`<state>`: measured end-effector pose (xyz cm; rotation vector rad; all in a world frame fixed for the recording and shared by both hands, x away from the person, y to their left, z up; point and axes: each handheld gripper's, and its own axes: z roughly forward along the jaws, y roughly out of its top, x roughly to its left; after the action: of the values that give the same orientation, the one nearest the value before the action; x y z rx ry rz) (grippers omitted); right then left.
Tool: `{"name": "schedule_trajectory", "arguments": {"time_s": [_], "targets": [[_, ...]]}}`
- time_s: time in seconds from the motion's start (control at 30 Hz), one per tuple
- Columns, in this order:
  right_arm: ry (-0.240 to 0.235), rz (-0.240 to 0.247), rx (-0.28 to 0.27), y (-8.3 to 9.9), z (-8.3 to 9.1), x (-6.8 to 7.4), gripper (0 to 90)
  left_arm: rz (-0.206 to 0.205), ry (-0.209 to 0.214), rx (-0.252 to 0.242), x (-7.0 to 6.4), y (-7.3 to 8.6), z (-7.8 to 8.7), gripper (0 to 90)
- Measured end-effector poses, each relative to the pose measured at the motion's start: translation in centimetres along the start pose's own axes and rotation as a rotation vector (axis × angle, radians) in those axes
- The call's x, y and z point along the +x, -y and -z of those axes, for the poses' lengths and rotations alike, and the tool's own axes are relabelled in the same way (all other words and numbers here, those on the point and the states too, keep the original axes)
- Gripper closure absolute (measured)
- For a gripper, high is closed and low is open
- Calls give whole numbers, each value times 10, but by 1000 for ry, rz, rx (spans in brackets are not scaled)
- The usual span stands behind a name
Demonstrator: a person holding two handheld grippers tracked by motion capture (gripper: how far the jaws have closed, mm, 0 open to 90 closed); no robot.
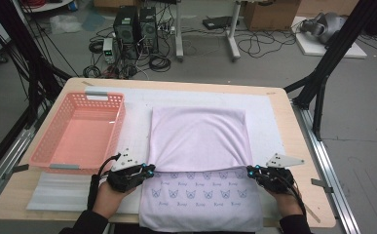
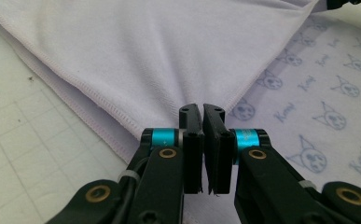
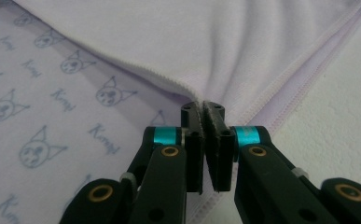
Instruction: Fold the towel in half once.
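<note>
Mid-fold on a lilac towel (image 1: pixel 199 141) with a little cat-face print, spread across the worktop (image 1: pixel 298 146) just right of a pink basket (image 1: pixel 79 131). Far half already flipped over toward the near side, plain side up, its edge running left to right between the two grippers. Left gripper (image 1: pixel 149 170) pinched tight on the left corner of that folded edge, right gripper (image 1: pixel 251 170) doing the same on the right corner. Jaws on both nearly closed, just a thin sliver of cloth between them. Printed near part lying flat below the edge, hanging a bit off the near side. Next up, probably: drag both corners evenly toward the near hem, keep the edge straight, lay it down, then let go. Uneven pull likely means a crooked fold.
</note>
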<state>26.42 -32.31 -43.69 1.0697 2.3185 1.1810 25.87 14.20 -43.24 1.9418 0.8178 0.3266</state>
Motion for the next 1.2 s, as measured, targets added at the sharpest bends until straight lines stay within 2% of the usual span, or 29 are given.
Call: {"name": "schedule_trajectory", "arguments": {"time_s": [0.23, 0.57, 0.9, 1.2], "targets": [[6, 12, -16, 6, 13, 14, 866, 18, 22, -31, -13, 4, 13, 858], [8, 3, -34, 16, 28, 29, 865, 32, 39, -54, -30, 12, 27, 858], [-4, 2, -47, 16, 35, 35, 865, 43, 65, -62, -36, 15, 33, 858], [-30, 11, -38, 13, 36, 39, 865, 54, 64, -55, -35, 18, 37, 858]]}}
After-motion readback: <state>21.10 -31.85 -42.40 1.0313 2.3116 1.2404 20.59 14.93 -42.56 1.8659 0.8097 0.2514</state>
